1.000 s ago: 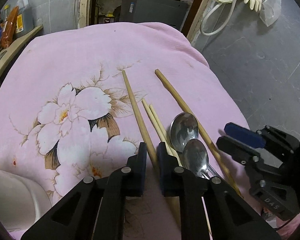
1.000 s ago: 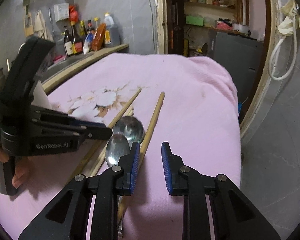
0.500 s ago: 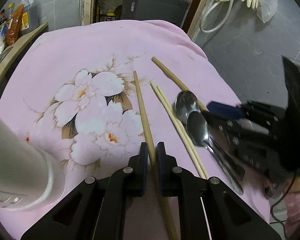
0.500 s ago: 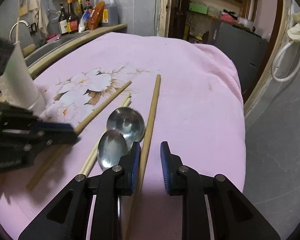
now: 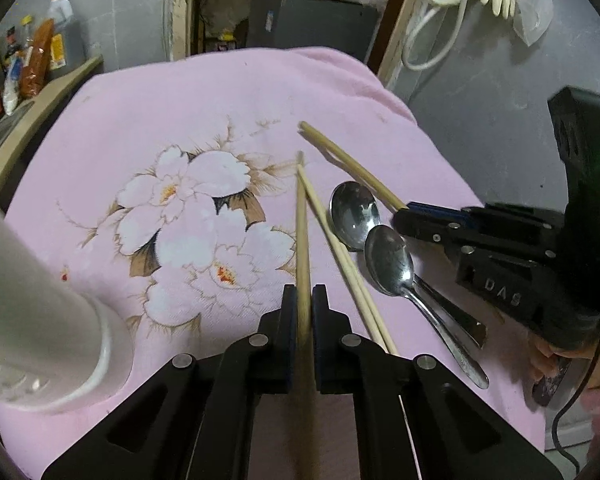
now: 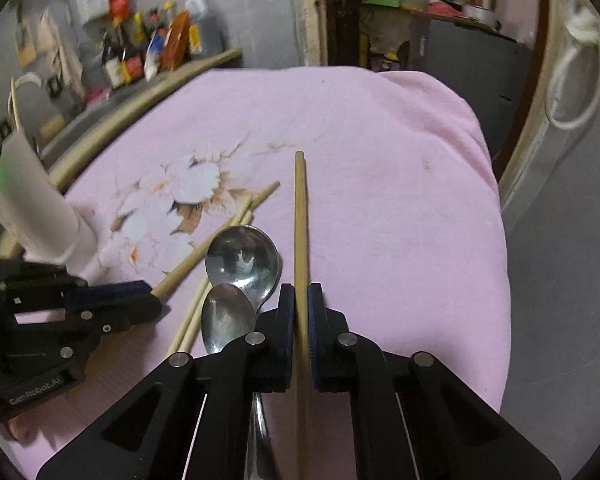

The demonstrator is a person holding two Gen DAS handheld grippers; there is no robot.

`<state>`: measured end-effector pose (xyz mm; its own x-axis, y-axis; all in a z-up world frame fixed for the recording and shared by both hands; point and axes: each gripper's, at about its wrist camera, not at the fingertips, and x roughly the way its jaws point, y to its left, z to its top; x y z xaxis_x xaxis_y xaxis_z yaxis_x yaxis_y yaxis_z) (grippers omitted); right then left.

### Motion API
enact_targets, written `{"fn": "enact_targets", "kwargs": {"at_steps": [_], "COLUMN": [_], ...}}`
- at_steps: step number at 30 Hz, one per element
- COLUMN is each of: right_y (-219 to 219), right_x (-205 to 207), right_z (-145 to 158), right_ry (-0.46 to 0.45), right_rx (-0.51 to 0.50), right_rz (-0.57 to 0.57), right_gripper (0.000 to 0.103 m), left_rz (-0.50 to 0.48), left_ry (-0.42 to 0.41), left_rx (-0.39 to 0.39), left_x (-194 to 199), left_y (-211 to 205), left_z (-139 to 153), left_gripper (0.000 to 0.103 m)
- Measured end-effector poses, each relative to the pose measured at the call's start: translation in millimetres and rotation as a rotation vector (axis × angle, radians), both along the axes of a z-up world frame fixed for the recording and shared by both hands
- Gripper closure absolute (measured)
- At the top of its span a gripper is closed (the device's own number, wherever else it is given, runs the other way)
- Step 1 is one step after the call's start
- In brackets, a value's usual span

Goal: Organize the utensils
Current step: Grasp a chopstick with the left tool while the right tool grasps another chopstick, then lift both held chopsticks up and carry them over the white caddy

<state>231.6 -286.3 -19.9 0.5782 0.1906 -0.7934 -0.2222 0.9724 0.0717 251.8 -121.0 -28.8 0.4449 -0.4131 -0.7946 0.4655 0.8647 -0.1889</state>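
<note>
Left wrist view: left gripper clamped on a thick chopstick, left of the spoons. Right gripper just closed, pinching another chopstick right of spoons; thin pair lies btwn, on pink cloth.

The near end of the thick chopstick disappears between the pads of the left tongs and under their black frame. In the right wrist view the other thick chopstick likewise runs out of sight between the right tongs, and the handles of both spoons are covered by the frame. The white cylinder is cut off by the left edge of the left wrist view. The bottles on the far shelf are blurred, their labels unreadable. Only fingertips of the hand show behind the right tongs' body.
</note>
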Motion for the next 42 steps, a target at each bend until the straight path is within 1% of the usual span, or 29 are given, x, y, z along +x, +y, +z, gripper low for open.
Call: {"fn": "enact_targets", "kwargs": {"at_steps": [2, 4, 8, 10, 11, 12, 15, 17, 18, 21, 22, 25, 29, 32, 39, 42], "right_y": [-8.1, -13.8, -12.4, -8.4, -6.3, -4.9, 2.8, 12.0, 17.3, 29.4, 32.2, 43.7, 57.3, 67.8, 99.0, 113.8], "right_x": [-7.1, -20.1, -48.3, -65.9, -75.9, -80.1, -100.5, -115.8, -121.0, -130.6, -132.8, -138.3, -140.8, -142.1, -130.6, -121.9], "right_z": [-0.1, 3.8, 20.1, 31.7, 38.1, 42.0, 55.9, 65.8, 69.9, 81.8, 85.0, 98.7, 115.2, 126.8, 146.0, 152.9], "right_ry": [-0.027, -0.085, -0.226, -0.323, -0.385, -0.420, -0.567, -0.685, -0.733, -0.848, -0.873, -0.971, -1.061, -1.113, -1.186, -1.196], "right_rx": [0.044, 0.068, 0.086, 0.083, 0.074, 0.073, 0.073, 0.049, 0.042, 0.024, 0.021, 0.021, 0.040, 0.063, 0.150, 0.206], "right_rz": [-0.032, -0.061, -0.078, -0.082, -0.090, -0.095, -0.125, -0.143, -0.150, -0.165, -0.168, -0.167, -0.156, -0.142, -0.095, -0.070], "right_gripper": [0.099, 0.099, 0.099, 0.099, 0.099, 0.099, 0.099, 0.099, 0.099, 0.099, 0.099, 0.099, 0.099, 0.099, 0.099, 0.099], "left_rz": [0.012, 0.023, 0.040, 0.057, 0.068, 0.079, 0.123, 0.151, 0.158, 0.193, 0.207, 0.233, 0.266, 0.293, 0.371, 0.405], "left_ry": [-0.011, -0.032, -0.108, -0.159, -0.206, -0.243, -0.362, -0.470, -0.507, -0.645, -0.691, -0.787, -0.901, -0.955, -1.026, -1.027], "left_rx": [-0.021, -0.036, -0.079, -0.100, -0.121, -0.139, -0.202, -0.230, -0.240, -0.272, -0.288, -0.313, -0.330, -0.355, -0.376, -0.395], "left_x": [-5.2, -12.4, -29.5, -37.9, -44.6, -49.5, -63.1, -73.8, -78.5, -96.5, -102.6, -112.0, -123.0, -127.2, -123.6, -117.7], "left_y": [5.1, 11.4, 20.2, 24.9, 28.7, 30.0, 37.9, 40.4, 42.7, 46.3, 48.4, 58.4, 75.1, 95.2, 148.9, 175.0], "left_z": [2.3, 6.1, 19.2, 25.8, 31.3, 36.0, 52.0, 64.5, 69.0, 84.2, 90.1, 105.2, 124.4, 144.0, 170.9, 176.6], "left_gripper": [0.098, 0.098, 0.098, 0.098, 0.098, 0.098, 0.098, 0.098, 0.098, 0.098, 0.098, 0.098, 0.098, 0.098, 0.098, 0.098]}}
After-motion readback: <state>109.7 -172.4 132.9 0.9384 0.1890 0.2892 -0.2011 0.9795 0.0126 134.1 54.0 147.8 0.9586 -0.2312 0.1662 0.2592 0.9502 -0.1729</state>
